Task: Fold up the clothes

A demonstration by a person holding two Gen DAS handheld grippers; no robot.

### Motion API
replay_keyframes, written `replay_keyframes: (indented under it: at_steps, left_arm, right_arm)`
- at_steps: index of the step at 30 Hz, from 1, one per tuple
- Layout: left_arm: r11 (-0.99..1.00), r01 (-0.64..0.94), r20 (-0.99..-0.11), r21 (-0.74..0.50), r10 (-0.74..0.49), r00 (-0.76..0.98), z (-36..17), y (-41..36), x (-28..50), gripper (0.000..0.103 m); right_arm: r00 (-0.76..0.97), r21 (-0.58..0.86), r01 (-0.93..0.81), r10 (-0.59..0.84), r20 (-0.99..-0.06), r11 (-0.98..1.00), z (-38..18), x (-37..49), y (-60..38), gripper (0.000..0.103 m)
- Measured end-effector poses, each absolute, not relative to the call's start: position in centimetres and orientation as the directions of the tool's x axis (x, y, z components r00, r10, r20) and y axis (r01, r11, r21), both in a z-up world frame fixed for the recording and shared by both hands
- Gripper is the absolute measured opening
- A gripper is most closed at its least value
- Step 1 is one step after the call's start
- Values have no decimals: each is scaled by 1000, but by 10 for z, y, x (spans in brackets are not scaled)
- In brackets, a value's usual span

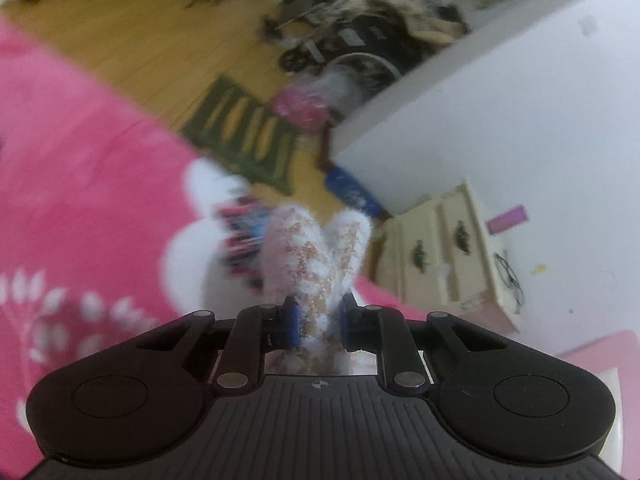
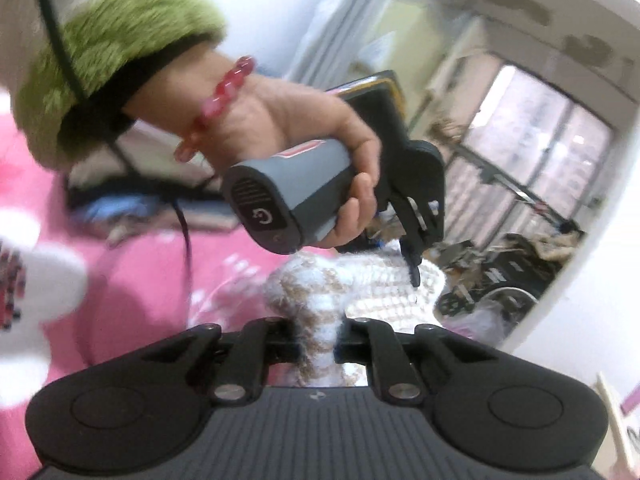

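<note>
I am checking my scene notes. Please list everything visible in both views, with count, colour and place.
garment: one, fluffy white and tan, pinched in both grippers, above the blanket
blanket: one, pink with white shapes, below the grippers
mat: one, green and yellow, on the wooden floor
drawers: one unit, cream, against the white wall
window: one, bright, far right in the right wrist view
clutter: dark pile, blurred, far end of the floor
sleeve: one, green fluffy cuff, top left
bracelet: one, pink beads, on the wrist
left hand: one, holding the left gripper
left gripper: black, shut on the garment
right gripper: black, shut on the garment
</note>
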State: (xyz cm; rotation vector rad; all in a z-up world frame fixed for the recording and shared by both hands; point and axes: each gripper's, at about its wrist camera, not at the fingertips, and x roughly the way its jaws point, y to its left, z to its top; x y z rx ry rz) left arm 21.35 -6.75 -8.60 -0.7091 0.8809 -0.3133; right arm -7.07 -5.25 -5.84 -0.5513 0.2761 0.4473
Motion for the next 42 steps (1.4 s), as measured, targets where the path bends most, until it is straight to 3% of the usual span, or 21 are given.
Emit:
replay_keyframes:
  at_steps: [10, 11, 12, 13, 16, 18, 22, 25, 28, 32, 35, 37, 39, 42]
  left_arm:
    - [779, 182, -576, -601, -579, 576, -11, -236, 217, 17]
    - [779, 231, -571, -582, -594, 567, -12, -258, 215, 21]
    - [778, 280, -566, -562, -609, 556, -13, -280, 214, 32]
    - [774, 328, -561, -542, -624, 544, -14, -302, 212, 37]
    - [697, 392, -510, -600, -711, 485, -34, -317, 203, 38]
    - [662, 428, -492, -615, -746, 448, -44, -315, 197, 40]
    - [705, 568, -565, -424, -696, 443, -54, -304, 176, 40]
    - [685, 676, -585, -272, -675, 449, -58, -293, 153, 40]
    - [643, 752, -594, -143, -664, 455, -66, -296, 127, 40]
    - [625, 780, -593, -1, -629, 503, -105, -316, 116, 40]
    - [607, 791, -574, 75, -622, 532, -124, -327, 109, 40]
    - [605, 788, -569, 114, -611, 550, -127, -333, 108, 40]
    - [605, 791, -581, 92, -613, 536, -127, -331, 115, 40]
    - [605, 794, -589, 64, -619, 520, -128, -328, 122, 40]
  right_arm:
    - [979, -190, -143, 111, -171, 971, 12, -94, -201, 11]
    - [984, -151, -101, 76, -163, 983, 16, -96, -221, 11]
    - [986, -99, -51, 35, -163, 994, 15, -98, -242, 11]
    - [984, -40, -3, -4, -176, 999, 10, -100, -263, 11]
    - [951, 157, 152, -102, -291, 976, -30, -92, -327, 11]
    - [903, 362, 241, -71, -424, 900, -85, -79, -374, 11]
    - [906, 663, 302, 10, -423, 685, -128, -84, -423, 11]
    - [941, 685, 257, -15, -338, 682, -103, -94, -428, 10]
    - [942, 612, 270, -74, -327, 743, -90, -96, -425, 10]
    - [878, 581, 402, -119, -463, 708, -137, -94, -435, 10]
    - [861, 511, 421, -153, -486, 750, -147, -97, -429, 12]
    - [857, 514, 428, -154, -492, 744, -135, -99, -436, 19]
    - [848, 462, 455, -212, -486, 761, -116, -102, -444, 39]
    - [845, 332, 497, -360, -396, 802, -73, -115, -448, 39]
